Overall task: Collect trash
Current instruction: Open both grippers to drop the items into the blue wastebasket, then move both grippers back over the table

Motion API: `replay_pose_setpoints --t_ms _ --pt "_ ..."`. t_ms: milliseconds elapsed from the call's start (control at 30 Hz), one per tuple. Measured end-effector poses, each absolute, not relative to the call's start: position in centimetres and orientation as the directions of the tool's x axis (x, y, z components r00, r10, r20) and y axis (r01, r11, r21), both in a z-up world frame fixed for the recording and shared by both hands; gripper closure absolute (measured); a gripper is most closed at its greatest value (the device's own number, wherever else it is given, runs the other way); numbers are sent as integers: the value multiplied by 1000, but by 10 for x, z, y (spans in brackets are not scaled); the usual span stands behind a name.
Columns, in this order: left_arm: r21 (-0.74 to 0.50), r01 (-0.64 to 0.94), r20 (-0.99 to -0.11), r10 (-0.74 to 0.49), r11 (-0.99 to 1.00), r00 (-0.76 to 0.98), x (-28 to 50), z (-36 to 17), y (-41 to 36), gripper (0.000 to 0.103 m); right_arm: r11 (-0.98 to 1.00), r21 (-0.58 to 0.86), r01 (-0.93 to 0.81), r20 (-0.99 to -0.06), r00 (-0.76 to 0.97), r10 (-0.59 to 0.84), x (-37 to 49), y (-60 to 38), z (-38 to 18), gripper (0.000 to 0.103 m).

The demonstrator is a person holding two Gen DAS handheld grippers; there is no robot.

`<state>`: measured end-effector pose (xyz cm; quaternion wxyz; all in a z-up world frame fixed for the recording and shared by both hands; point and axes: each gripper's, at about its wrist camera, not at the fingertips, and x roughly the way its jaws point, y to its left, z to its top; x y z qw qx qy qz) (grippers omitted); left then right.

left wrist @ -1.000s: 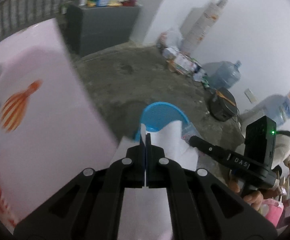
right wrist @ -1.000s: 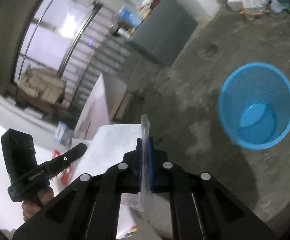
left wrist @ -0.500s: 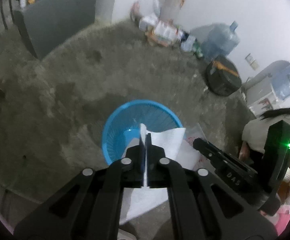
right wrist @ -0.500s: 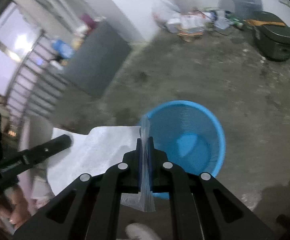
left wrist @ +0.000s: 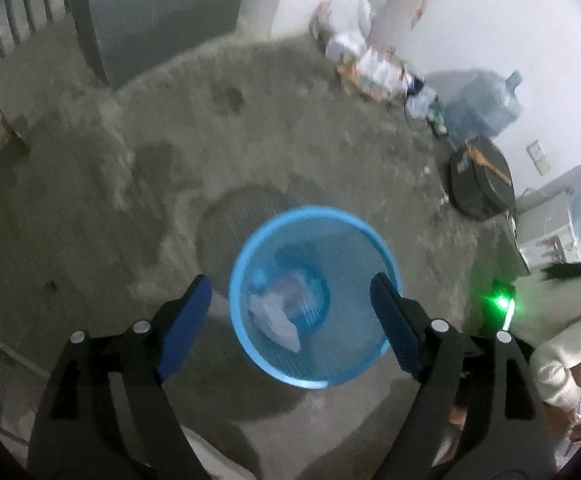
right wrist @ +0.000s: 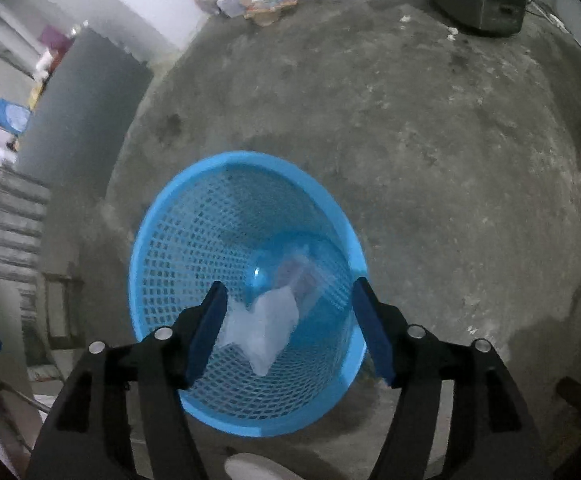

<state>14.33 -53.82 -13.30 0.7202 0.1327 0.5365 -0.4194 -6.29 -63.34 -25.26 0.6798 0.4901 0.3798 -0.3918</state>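
Both the left gripper (left wrist: 290,308) and the right gripper (right wrist: 288,312) hung spread wide and empty above the blue basket (right wrist: 158,240). The white trash (right wrist: 264,326) lay inside. A clean release meant withdrawing straight up, clear of the rim.

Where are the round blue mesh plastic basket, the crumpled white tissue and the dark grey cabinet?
Round blue mesh plastic basket (right wrist: 194,248): right wrist view, inner mesh wall.
Crumpled white tissue (right wrist: 266,328): right wrist view, its middle.
Dark grey cabinet (left wrist: 158,12): left wrist view, front face.
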Motion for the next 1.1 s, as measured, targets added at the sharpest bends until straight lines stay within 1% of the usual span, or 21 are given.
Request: replay_pose_setpoints --t_ms 133,233,300,400,433,500,533,600,633,700,800,833,900,1000,1100 --pt "-255 757 -841 -525 602 133 139 -100 -520 21 284 333 899 -881 404 -246 -69 -617 -217 30" --pt "-282 782 -796 -590 557 134 132 -68 -496 19 370 287 884 -851 412 -324 -68 -597 -176 20" --pt "-273 801 -781 -608 533 139 128 -51 -480 19 451 238 860 -822 426 -378 -65 -575 -144 11" --pt "-246 813 -758 -627 527 177 120 -26 -447 18 528 144 837 -787 420 -452 -61 -547 -109 6" --pt "-244 815 -752 -633 526 184 118 -18 -436 18 565 94 820 -762 424 -489 -58 -530 -94 6" --pt "-241 817 -731 -652 524 202 110 0 -407 13 607 12 794 -724 426 -542 -53 -506 -74 6" --pt "-241 815 -718 -662 527 216 106 8 -390 13 631 -46 774 -699 427 -574 -48 -489 -62 6" --pt "-251 808 -692 -683 533 235 98 23 -353 11 676 -117 728 -669 445 -595 -42 -463 -46 6" --pt "-263 799 -677 -694 540 246 93 31 -328 10 722 -167 671 -659 469 -588 -35 -445 -37 6" --pt "-285 779 -656 -706 559 267 88 40 -286 9 774 -223 592 -648 503 -571 -25 -417 -20 6" --pt "-301 758 -618 -724 579 308 81 53 -224 9 825 -246 509 -604 585 -541 -17 -382 10 6" --pt "-298 749 -605 -724 592 332 79 56 -202 9 842 -236 485 -593 614 -520 -14 -371 18 6" --pt "-291 720 -593 -709 630 381 77 59 -164 9 898 -174 405 -546 719 -430 -11 -346 43 6" --pt "-263 628 -590 -637 733 496 70 59 -97 9 951 -67 300 -468 833 -296 -6 -313 69 6" --pt "-253 553 -594 -579 794 559 66 54 -47 9 985 19 174 -449 881 -147 8 -282 77 6"
